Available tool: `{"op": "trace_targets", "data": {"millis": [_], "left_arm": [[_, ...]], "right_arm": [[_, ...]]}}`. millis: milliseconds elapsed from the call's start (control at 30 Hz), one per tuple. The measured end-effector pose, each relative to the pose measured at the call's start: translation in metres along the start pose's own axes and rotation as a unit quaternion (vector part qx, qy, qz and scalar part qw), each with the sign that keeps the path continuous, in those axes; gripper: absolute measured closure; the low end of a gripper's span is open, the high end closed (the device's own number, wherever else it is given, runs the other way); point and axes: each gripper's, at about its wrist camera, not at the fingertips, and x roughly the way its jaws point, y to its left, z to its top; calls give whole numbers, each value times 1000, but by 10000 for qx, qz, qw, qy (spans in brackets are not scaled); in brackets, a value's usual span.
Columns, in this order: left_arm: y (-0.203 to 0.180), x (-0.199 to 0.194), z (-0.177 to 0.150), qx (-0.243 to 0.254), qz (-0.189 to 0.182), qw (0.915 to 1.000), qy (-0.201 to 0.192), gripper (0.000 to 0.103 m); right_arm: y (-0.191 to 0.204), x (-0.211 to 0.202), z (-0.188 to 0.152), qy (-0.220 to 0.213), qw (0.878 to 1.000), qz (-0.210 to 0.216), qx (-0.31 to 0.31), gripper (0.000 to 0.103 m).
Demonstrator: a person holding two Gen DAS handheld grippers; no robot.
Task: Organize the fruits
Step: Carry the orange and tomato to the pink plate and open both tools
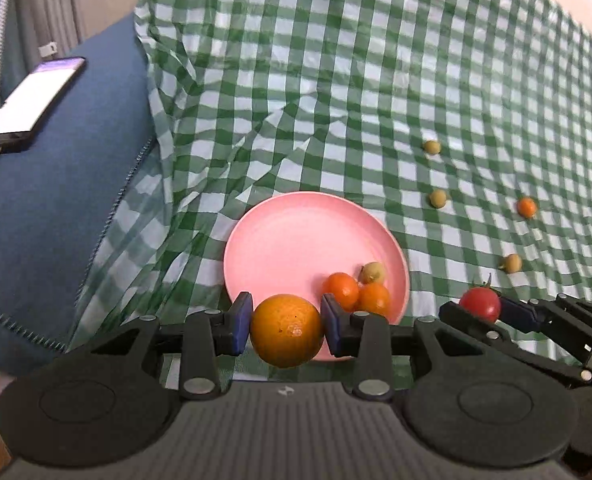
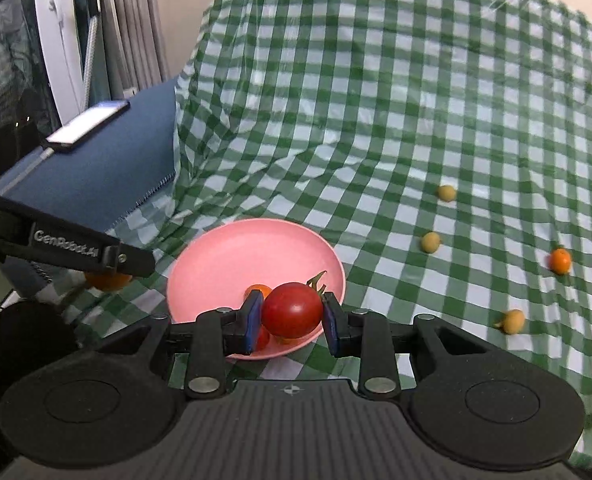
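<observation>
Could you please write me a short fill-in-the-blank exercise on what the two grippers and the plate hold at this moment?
1. The left gripper is shut on the ____.
2. The right gripper is shut on a red ____.
3. The pink plate lies on a green and white ____ cloth.

Missing words: orange; tomato; checked

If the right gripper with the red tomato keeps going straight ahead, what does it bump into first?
Probably the pink plate: the right gripper points over its near rim. Depth is hard to judge.
</observation>
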Motion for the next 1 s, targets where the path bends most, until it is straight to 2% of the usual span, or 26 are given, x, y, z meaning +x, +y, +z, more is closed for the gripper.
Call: {"op": "trace_targets", "data": {"millis": [300, 467, 500, 533, 567, 600, 633, 700, 800, 1000], "left_arm": [[3, 83, 20, 193, 223, 9983, 504, 62], [6, 104, 28, 372, 282, 9975, 539, 61], [5, 104, 30, 411, 286, 9975, 501, 51], [4, 102, 33, 441, 311, 9976, 440, 34], [5, 96, 35, 435, 441, 9977, 262, 27], [6, 88, 37, 432, 507, 9977, 84, 9], [8, 78, 39, 432, 527, 9976, -95, 0], [14, 59, 40, 419, 537, 9972, -307, 0], [23, 31, 30, 287, 629, 9971, -326, 0], [31, -21, -27, -537, 939, 9941, -13, 0]], "right_arm": [[-12, 83, 9, 413, 9991, 3, 70, 70], [-17, 116, 18, 517, 9983, 66, 271, 69], [-19, 120, 20, 529, 9980, 92, 327, 66], [-20, 123, 22, 546, 9977, 92, 403, 62], [-22, 124, 25, 547, 9973, 59, 488, 56], [-26, 122, 28, 525, 9969, -5, 591, 53], [-29, 118, 31, 518, 9964, -54, 667, 49], [-35, 102, 35, 443, 9956, -146, 816, 34], [-36, 62, 31, 248, 9965, -211, 764, 19], [-12, -9, -10, 253, 9972, -377, 594, 14]]}}
